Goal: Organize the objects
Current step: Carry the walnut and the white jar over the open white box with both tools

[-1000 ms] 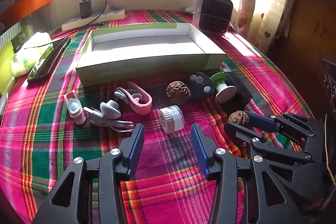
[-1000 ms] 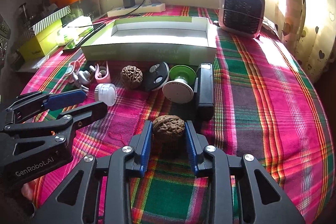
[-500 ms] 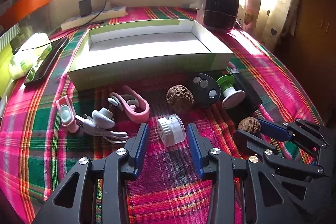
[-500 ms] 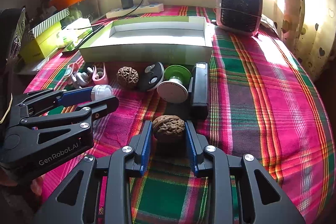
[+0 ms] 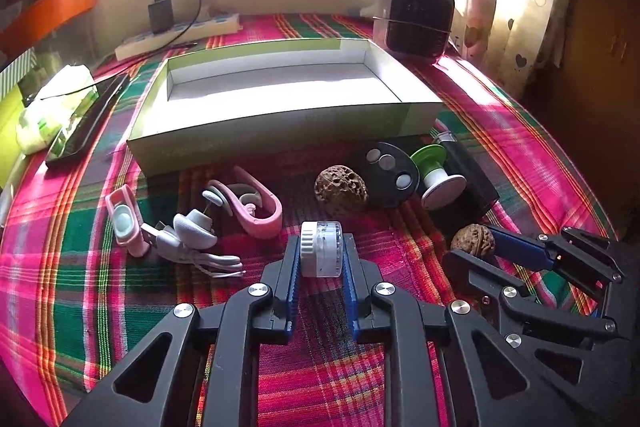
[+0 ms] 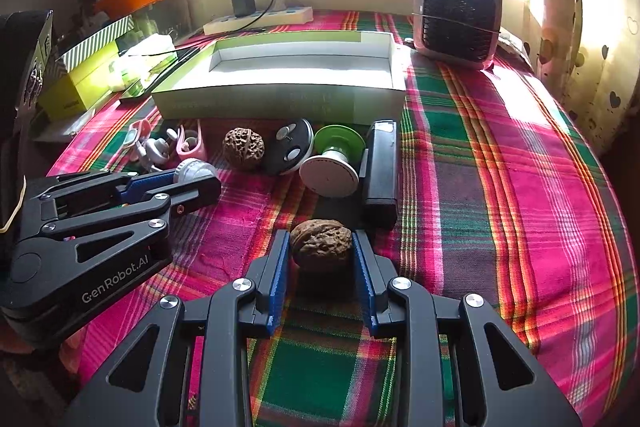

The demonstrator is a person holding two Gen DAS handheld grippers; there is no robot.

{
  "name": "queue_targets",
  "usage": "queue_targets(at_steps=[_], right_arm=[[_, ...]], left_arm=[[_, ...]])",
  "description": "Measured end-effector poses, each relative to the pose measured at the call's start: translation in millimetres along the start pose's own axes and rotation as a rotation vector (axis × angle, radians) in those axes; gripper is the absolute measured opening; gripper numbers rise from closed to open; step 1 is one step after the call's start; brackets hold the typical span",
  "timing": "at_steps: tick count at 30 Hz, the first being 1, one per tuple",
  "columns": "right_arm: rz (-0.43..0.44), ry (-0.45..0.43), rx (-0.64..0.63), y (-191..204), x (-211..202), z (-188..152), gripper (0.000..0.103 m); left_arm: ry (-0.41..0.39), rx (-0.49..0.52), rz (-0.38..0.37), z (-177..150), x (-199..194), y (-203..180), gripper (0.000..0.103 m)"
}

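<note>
A small white jar (image 5: 322, 251) lies on its side on the plaid cloth. My left gripper (image 5: 321, 247) is closing its jaws on it, and the blue pads touch both sides of the jar. The right wrist view shows the same gripper (image 6: 200, 183) from the side with the jar (image 6: 194, 169) at its tips. My right gripper (image 6: 321, 243) is shut on a brown walnut (image 6: 320, 245) that rests on the cloth. An open green-and-white box (image 5: 280, 135) stands behind the row of objects.
In front of the box lie a second walnut (image 5: 340, 185), a black round remote (image 5: 390, 169), a green-and-white spool (image 5: 438, 175), a black block (image 5: 472, 179), pink clips (image 5: 256, 203) and a white cable (image 5: 192, 231). A small fan (image 5: 416, 15) and a power strip (image 5: 176, 35) stand at the back.
My left gripper moved forward over the white jar and its jaws narrowed from wide open until the pads met the jar. The right gripper stayed still on the walnut.
</note>
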State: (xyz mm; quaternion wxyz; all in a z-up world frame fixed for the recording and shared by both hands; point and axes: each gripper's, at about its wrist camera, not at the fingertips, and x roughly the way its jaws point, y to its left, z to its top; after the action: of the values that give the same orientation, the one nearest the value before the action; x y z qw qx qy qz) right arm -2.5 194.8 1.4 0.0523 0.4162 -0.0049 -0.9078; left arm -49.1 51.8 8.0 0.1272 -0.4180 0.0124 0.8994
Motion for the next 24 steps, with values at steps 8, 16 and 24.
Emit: queue_targets(at_steps=[8,16,24], right_arm=[[0.001,-0.009,0.000,0.9,-2.4,2.4,0.032],[0.020,-0.038,-0.004,2.2,-10.5,14.9,0.032],[0.030,-0.075,-0.003,-2.2,-17.4,37.9,0.032]], left_arm=[[-0.017,0.011,0.000,2.5,-6.9,0.7,0.017],[-0.044,0.016,-0.009,12.1,-16.5,3.5,0.017],[-0.065,0.001,-0.030,32.7,-20.7,13.8,0.017]])
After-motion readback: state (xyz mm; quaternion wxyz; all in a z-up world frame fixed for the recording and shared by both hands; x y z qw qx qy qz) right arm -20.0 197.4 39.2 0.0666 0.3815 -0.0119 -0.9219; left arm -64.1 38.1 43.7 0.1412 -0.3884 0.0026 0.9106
